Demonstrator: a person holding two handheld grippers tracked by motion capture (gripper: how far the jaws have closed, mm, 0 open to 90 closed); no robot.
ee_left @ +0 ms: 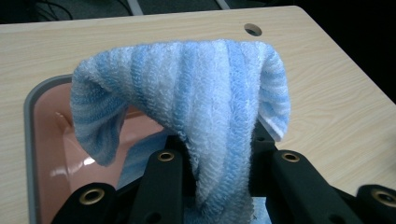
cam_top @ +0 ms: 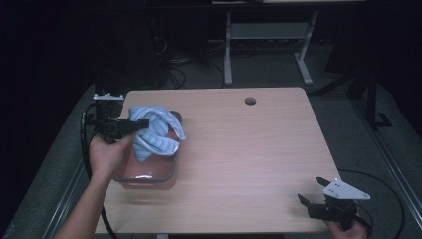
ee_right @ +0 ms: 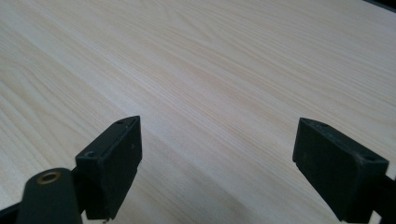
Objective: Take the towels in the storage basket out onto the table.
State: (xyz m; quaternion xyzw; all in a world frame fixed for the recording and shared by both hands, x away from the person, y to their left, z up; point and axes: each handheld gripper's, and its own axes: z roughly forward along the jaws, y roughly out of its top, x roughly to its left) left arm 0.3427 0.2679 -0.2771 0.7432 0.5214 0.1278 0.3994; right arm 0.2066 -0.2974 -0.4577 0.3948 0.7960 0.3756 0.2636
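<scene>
Two grippers are at the table (cam_top: 259,164), one in each hand. The left gripper (cam_top: 142,124) pinches a blue striped towel (cam_top: 157,132) tight between its jaws (in the left gripper view the cloth (ee_left: 196,107) bunches up right where the jaws meet). The towel hangs in the air over a pink tub (cam_top: 149,177) with a grey rim. It drapes down both sides of the jaws like a little tent. Its low end looks to dip toward the tub, but whether it touches the bottom can't be told.

The tub sits at the left edge of the table, just under the left gripper. So the towel is straight above the tub, and the tub's long side runs away from the person, near to far. The left hand (cam_top: 104,154) is right there, v. close.

The right gripper (cam_top: 313,191) is well apart, at the near right corner of the table. Its jaws are spread wide w/ nothing between them, and in the right gripper view there is just bare wood (ee_right: 210,70) under them. It looks to be waiting.

The next move prob. turns on up and down: the towel is above the tub, so it can go straight up and out, or straight down and in. The left hand is the nearer one by far, so the job looks to be its own. A loose end could catch on the rim.
</scene>
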